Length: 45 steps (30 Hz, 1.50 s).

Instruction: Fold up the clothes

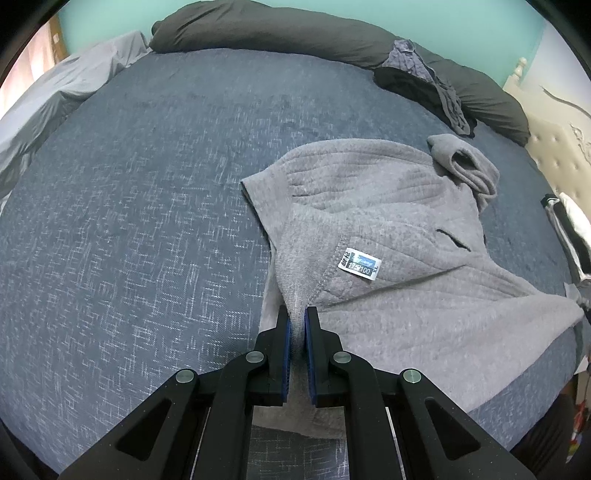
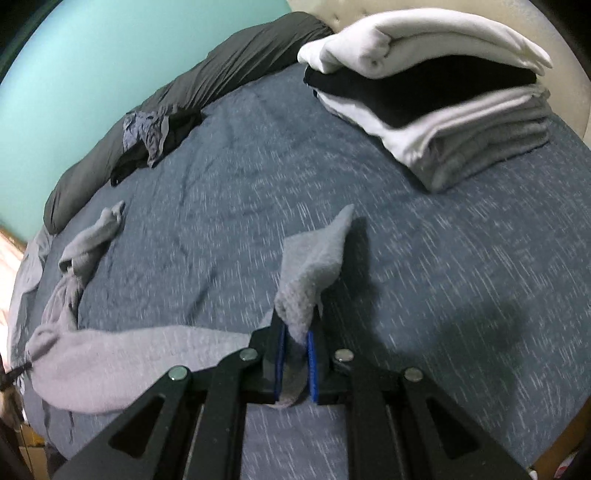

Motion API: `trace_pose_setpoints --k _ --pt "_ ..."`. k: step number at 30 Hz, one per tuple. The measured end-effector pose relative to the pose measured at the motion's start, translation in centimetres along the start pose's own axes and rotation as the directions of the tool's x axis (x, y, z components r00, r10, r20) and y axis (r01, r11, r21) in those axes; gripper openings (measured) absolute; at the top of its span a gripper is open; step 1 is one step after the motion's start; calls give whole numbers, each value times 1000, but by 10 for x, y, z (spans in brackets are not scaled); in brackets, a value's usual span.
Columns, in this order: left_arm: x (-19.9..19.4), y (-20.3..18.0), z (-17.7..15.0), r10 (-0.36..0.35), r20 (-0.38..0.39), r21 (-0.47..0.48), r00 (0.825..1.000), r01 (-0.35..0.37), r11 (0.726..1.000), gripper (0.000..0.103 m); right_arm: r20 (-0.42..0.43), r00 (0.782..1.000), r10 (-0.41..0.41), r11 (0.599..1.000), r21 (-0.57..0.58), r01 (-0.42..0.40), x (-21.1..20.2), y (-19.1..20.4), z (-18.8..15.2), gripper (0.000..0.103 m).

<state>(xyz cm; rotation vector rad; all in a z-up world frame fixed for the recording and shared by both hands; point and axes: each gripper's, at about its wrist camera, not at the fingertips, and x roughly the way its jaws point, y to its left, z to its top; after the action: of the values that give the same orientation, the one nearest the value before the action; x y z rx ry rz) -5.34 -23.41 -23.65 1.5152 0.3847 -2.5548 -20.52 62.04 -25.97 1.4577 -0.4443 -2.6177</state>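
Note:
A grey knit sweater (image 1: 388,221) lies spread on the blue bedspread (image 1: 147,203), inside out, with a white size label (image 1: 360,265) showing by the collar. My left gripper (image 1: 296,312) is shut on a fold of the sweater's edge near the collar. In the right wrist view my right gripper (image 2: 294,332) is shut on another corner of the grey sweater (image 2: 314,266), which sticks up past the fingers. The fabric trails left to a twisted sleeve (image 2: 88,240). That view is motion-blurred.
A stack of folded white, black and grey clothes (image 2: 436,96) sits at the bed's far right by a padded headboard (image 1: 554,155). A dark bolster (image 1: 295,33) runs along the far edge with crumpled dark garments (image 1: 432,81) on it. A pale sheet (image 1: 55,92) lies left.

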Motion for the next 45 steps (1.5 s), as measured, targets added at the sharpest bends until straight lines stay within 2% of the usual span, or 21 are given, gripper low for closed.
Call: trace_pose_setpoints --k 6,8,9,10,14,16,17,20,24,28,29,30,31,32,33,36,39,45 --pt "0 0 -1 -1 -6 3 1000 1 1000 8 -80 996 -24 1000 7 25 3 -13 -27 12" --pt "0 0 -2 -1 -10 6 1000 1 1000 8 -90 995 -37 999 19 39 2 -17 -30 23" --pt "0 0 -2 -1 -11 6 1000 1 1000 8 -89 995 -48 999 21 50 -1 -18 -31 34" --pt "0 0 -2 -1 -11 6 1000 1 1000 8 -80 995 -66 998 17 67 -4 -17 -29 38" --pt "0 -1 -2 -1 -10 4 1000 1 1000 8 -4 995 -97 995 24 97 -23 -15 -11 38" --pt "0 -1 -2 2 -13 4 1000 -2 1000 8 36 994 -106 994 29 105 -31 -14 1 47" --pt "0 -1 -2 3 -13 4 1000 -3 1000 8 39 993 -110 994 24 109 -31 -12 7 48" --pt "0 -2 -3 7 -15 6 1000 -7 1000 8 -33 990 -135 991 -29 134 -10 0 22 49" --pt "1 -3 -4 12 -22 9 1000 -12 1000 8 -136 971 -199 979 -73 191 26 5 27 55" --pt "4 -3 -5 16 -29 9 999 -16 1000 8 -181 952 -246 968 -94 232 48 7 24 55" --pt "5 -3 -6 18 -30 9 999 -18 1000 8 -177 951 -253 966 -100 238 49 8 22 55" --pt "6 -3 -6 19 -32 10 999 -19 1000 8 -167 953 -254 965 -105 239 49 9 21 48" --pt "6 -3 -6 20 -33 10 999 -20 1000 8 -151 954 -260 963 -110 245 48 11 19 33" --pt "7 -3 -6 21 -33 10 999 -21 1000 8 -130 954 -269 960 -115 255 45 12 19 24" --pt "7 -3 -6 23 -34 10 999 -23 1000 8 -110 956 -272 959 -118 259 42 13 20 12" --pt "8 -3 -7 28 -35 9 999 -28 1000 8 -27 968 -248 963 -114 244 26 16 25 8" --pt "9 -3 -9 32 -40 8 999 -32 999 8 104 971 -215 972 -74 223 -3 15 36 7" --pt "9 -2 -11 32 -42 1 999 -32 999 8 309 931 -194 979 4 202 -51 -1 47 7"
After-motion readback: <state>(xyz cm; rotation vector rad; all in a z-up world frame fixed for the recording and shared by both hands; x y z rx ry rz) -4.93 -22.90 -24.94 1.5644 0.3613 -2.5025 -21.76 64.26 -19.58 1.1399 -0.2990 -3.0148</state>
